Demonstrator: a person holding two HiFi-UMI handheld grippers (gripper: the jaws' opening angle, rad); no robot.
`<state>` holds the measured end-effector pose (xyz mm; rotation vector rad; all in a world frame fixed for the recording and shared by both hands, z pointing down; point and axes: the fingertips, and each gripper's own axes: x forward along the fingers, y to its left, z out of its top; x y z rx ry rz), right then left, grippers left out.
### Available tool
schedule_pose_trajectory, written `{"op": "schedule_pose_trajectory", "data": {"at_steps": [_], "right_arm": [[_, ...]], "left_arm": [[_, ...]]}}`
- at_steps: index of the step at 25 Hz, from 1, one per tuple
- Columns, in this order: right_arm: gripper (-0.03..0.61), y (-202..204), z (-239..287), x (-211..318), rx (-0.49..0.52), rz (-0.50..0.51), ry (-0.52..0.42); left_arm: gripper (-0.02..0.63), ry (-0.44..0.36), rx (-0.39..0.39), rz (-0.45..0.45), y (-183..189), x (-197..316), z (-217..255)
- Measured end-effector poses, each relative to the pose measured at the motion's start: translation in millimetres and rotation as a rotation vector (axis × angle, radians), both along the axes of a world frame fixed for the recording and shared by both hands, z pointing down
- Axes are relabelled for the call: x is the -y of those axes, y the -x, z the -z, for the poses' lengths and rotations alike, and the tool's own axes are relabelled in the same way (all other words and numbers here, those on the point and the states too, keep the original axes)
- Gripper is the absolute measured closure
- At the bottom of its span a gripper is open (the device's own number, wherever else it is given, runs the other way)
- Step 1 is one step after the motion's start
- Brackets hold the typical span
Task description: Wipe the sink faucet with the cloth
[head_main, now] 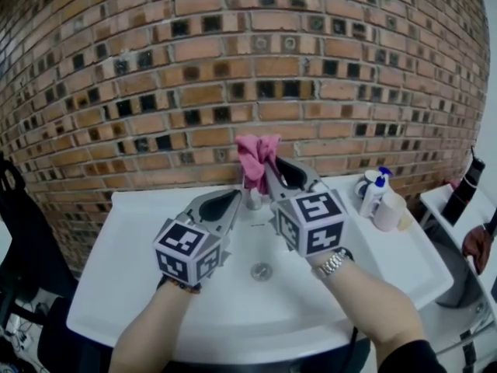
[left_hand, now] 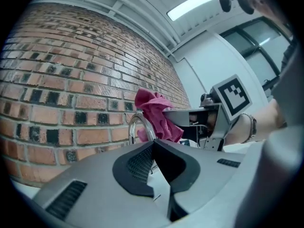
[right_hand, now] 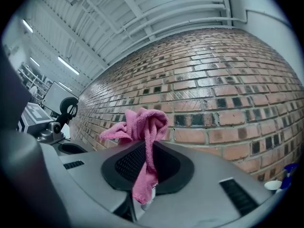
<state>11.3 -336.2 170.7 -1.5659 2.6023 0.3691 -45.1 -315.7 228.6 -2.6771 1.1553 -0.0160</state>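
The pink cloth (head_main: pixel 256 158) is bunched against the brick wall, above the middle of the white sink (head_main: pixel 140 286). My right gripper (head_main: pixel 269 168) is shut on the cloth (right_hand: pixel 143 127), whose tail hangs down between the pads (right_hand: pixel 128 163). In the left gripper view the cloth (left_hand: pixel 154 110) lies against the top of the chrome faucet (left_hand: pixel 135 127) arc. In the head view only the faucet's base (head_main: pixel 253 202) shows between the two grippers. My left gripper (head_main: pixel 236 198) is shut with nothing in it, its tips (left_hand: pixel 153 145) just short of the faucet, on its left.
The drain (head_main: pixel 261 271) lies under the grippers in the basin. A pump bottle (head_main: pixel 376 192) and a pale cup (head_main: pixel 388 210) stand on the sink's back right corner. The brick wall (head_main: pixel 233 68) rises right behind the faucet. A dark bottle (head_main: pixel 466 185) stands further right.
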Motion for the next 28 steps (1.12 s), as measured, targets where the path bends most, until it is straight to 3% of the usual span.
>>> {"op": "schedule_pose_trajectory", "data": {"at_steps": [14, 28], "right_arm": [[0.525, -8.9, 8.3, 36.5, 0.002, -0.038, 0.001], [0.525, -10.8, -14.2, 80.6, -0.024, -0.085, 0.06]], "left_arm": [[0.609, 0.017, 0.008, -0.003, -1.8, 9.5, -6.5], [0.609, 0.039, 0.023, 0.009, 7.0, 13.7, -19.0]]}}
